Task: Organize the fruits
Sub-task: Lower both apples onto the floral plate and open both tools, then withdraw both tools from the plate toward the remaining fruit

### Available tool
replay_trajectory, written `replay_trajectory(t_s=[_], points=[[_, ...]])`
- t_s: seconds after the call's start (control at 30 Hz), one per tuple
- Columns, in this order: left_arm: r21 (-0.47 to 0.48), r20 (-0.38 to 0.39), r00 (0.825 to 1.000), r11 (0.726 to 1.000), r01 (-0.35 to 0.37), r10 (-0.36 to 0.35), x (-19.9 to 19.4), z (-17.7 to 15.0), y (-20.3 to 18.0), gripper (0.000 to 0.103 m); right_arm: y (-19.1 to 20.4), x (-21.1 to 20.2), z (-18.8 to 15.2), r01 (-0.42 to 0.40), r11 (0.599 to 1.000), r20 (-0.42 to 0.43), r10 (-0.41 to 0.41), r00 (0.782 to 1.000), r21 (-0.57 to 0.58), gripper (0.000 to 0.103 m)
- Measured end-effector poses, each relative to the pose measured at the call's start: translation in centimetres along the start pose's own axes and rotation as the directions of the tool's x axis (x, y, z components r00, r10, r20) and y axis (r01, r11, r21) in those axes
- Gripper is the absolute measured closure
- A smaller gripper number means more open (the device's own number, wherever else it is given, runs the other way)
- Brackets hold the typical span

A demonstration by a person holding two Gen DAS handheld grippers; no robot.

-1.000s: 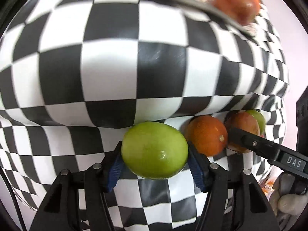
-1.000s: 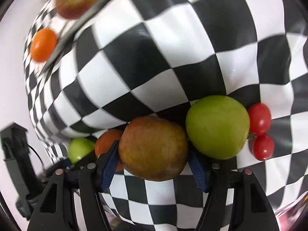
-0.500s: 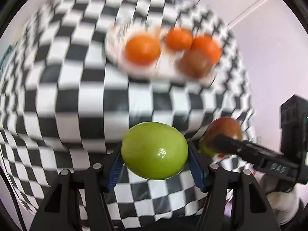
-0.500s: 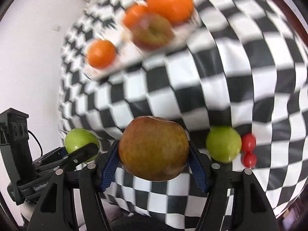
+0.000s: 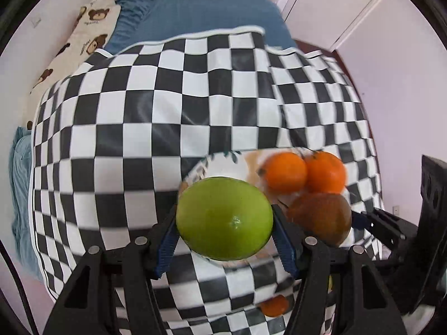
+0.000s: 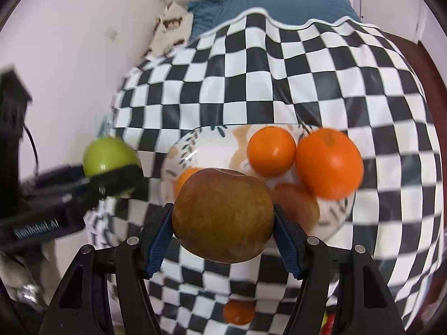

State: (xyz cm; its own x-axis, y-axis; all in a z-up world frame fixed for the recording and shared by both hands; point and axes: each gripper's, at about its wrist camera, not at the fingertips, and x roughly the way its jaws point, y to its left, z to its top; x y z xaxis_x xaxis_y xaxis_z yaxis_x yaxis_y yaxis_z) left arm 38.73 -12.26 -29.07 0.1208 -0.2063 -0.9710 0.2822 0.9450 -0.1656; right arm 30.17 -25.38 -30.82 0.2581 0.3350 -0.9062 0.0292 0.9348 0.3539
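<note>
My left gripper (image 5: 225, 223) is shut on a green apple (image 5: 225, 217) and holds it above the near left rim of a white patterned plate (image 5: 220, 166). My right gripper (image 6: 223, 220) is shut on a brownish-red apple (image 6: 223, 215) above the plate's (image 6: 206, 145) near edge. That apple also shows in the left wrist view (image 5: 321, 217), and the green apple in the right wrist view (image 6: 107, 155). The plate holds two oranges (image 6: 271, 150) (image 6: 329, 162), another reddish fruit (image 6: 296, 201) and a partly hidden orange (image 6: 184, 180).
The plate sits on a black-and-white checkered cloth (image 5: 139, 128). A small orange fruit (image 6: 239, 311) lies on the cloth near the front edge, under the grippers. A blue bed cover (image 5: 195, 16) and white walls are behind the table.
Both grippers have lifted their apples off the cloth and carried them up and forward to the plate, which was far away and is now just below them.
</note>
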Motion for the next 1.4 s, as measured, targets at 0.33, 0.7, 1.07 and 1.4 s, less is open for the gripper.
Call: replay_trajectory(t_s=[0.33,0.7,1.07,1.4], points=[[-0.039,-0.235,0.971,0.999,0.035,-0.043,7.8,2.9,0.8,0.043,-0.5,5.1,2.8,0.041,0.999,-0.179,-0.039,0.983,0.007,0.023],[-0.047,-0.105,0.994,0.999,0.007,-0.012,2.5,0.9,0.7,0.0,-2.0,1.3,3.1,0.163,0.986,-0.145,-0.157,0.977,0.03,0.004],[-0.094,0.048,0.995,0.992,-0.083,0.088,-1.9,-5.8,-0.5,0.0,-2.9,-2.9,0.0,0.254,0.967,-0.061,-0.251,0.966,0.028,0.004],[-0.105,0.166,0.974,0.985,-0.134,0.151,-6.4,-11.5,-2.7,0.0,-1.8,-7.3,-4.6,0.292,0.956,0.041,-0.293,0.955,0.021,0.004]])
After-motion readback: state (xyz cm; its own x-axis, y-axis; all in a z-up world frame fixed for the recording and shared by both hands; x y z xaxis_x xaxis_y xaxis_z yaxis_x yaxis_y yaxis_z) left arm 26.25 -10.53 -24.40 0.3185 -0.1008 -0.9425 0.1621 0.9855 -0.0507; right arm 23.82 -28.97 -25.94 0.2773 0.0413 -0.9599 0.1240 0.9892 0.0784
